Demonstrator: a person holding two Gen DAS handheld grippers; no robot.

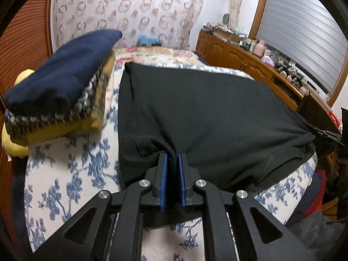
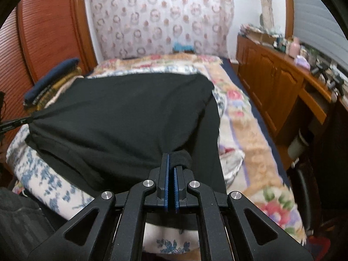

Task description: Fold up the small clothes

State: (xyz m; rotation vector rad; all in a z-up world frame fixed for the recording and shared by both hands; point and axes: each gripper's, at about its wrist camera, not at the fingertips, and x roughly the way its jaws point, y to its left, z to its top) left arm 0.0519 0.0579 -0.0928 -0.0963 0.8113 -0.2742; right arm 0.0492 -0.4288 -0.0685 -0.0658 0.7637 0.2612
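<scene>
Left wrist: folded stack (image 1: 58, 91) beside black garment (image 1: 206, 113)

Even indoor light, motion blur throughout, fisheye bending and dark corners.

A black garment (image 1: 206, 113) lies spread flat on the bed, near edge lifted and stretched taut between its two near corners.

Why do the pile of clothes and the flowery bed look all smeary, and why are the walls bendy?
Left wrist view: the stack of folded clothes and blue-flowered sheet are smeared by motion blur, while the left gripper stays sharp. Right wrist view: the floral blanket blurs too; the fisheye lens bends the wooden cabinet.
</scene>
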